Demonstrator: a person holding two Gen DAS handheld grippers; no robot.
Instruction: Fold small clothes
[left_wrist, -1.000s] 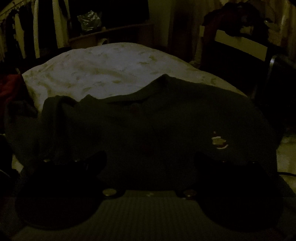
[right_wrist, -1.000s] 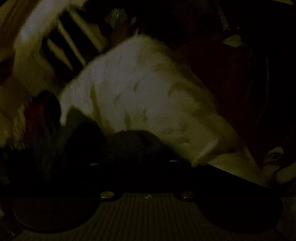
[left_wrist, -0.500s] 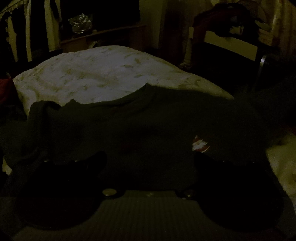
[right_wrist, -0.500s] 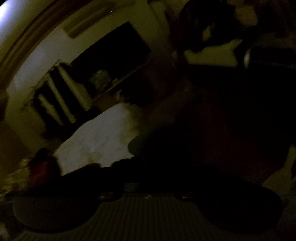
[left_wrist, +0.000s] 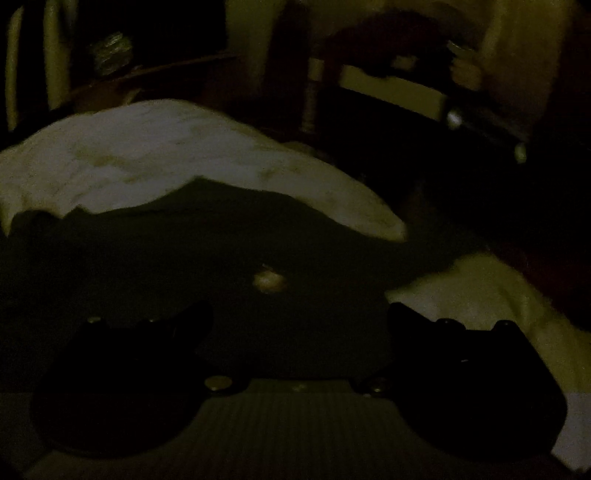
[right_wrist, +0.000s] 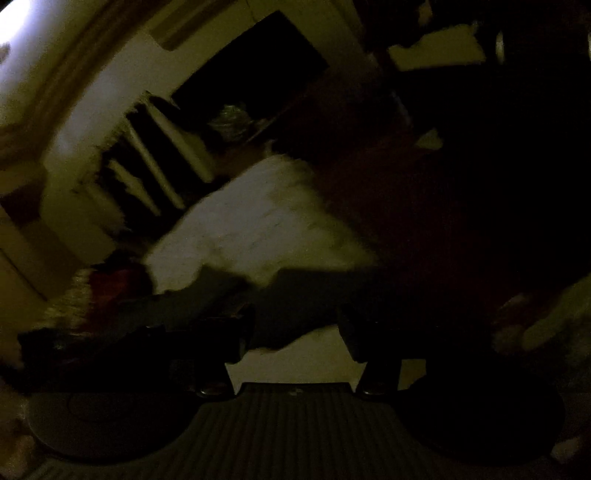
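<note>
A small dark green garment (left_wrist: 184, 251) with a pale emblem (left_wrist: 267, 281) lies spread on a white patterned bed cover (left_wrist: 147, 155). My left gripper (left_wrist: 301, 314) hovers low over the garment's near part. It is open, with its two fingers wide apart and only flat cloth showing between them. In the right wrist view the right gripper (right_wrist: 297, 325) is tilted, and its jaws are opening. They grip nothing: the garment's dark edge (right_wrist: 303, 291) lies just beyond the tips, and the pale cover (right_wrist: 251, 229) shows in the gap.
The room is very dark. A chair draped with clothes (left_wrist: 391, 88) stands behind the bed at the right. A shelf with a crinkled bag (left_wrist: 110, 51) and hanging clothes are at the back left. Something red (right_wrist: 114, 277) lies by the bed's left edge.
The right gripper's jaws have gone from nearly closed over dark cloth to wide apart, and its view has swung up and tilted. The left gripper slid right; the emblem now sits left of centre.
</note>
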